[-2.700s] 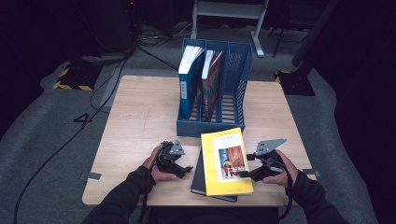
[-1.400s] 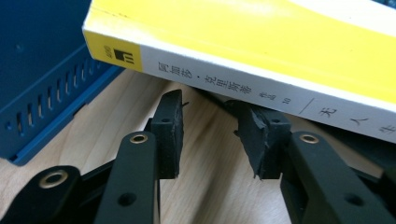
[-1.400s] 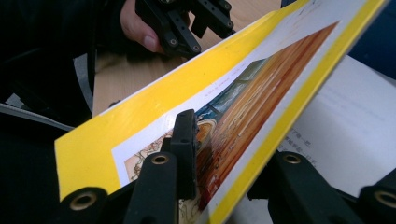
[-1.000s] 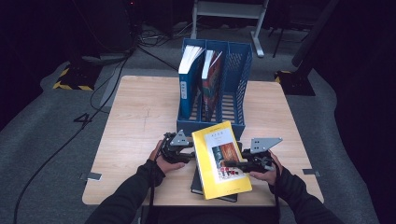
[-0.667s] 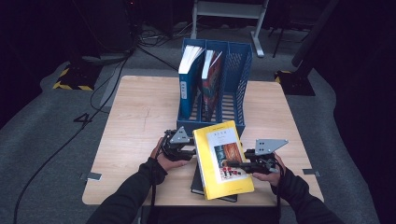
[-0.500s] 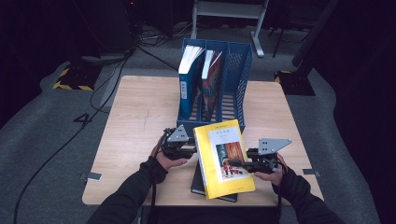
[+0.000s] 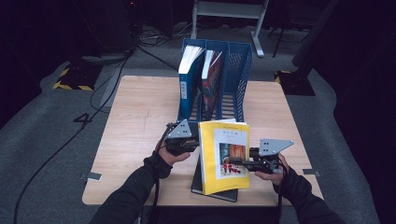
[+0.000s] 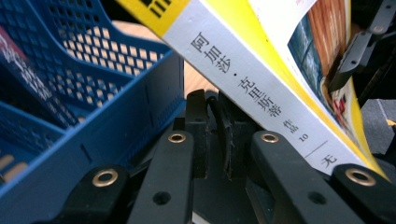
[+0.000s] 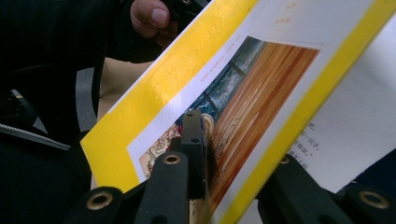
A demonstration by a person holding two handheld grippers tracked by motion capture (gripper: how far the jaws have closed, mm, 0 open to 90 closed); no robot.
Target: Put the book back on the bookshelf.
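A yellow book (image 7: 224,156) with a picture on its cover is held up off the table, tilted, just in front of the blue file rack (image 7: 236,79). My right gripper (image 7: 235,163) is shut on the book's right edge; in the right gripper view one jaw lies on the cover (image 9: 261,84), the other under it. My left gripper (image 7: 194,145) is at the book's left side with its jaws shut together and nothing between them. In the left gripper view the white spine (image 8: 261,88) rests against the jaws (image 8: 215,112), beside the rack's wall (image 8: 93,126).
A dark book (image 7: 198,179) lies flat on the wooden table (image 7: 135,121) under the yellow one, near the front edge. Two books (image 7: 187,79) stand in the rack's left slots; its right slot (image 7: 229,93) is free. Cables and a stand lie on the floor beyond.
The yellow book has risen off the dark book and moved toward the rack. My left gripper has shifted right and forward to the book's spine.
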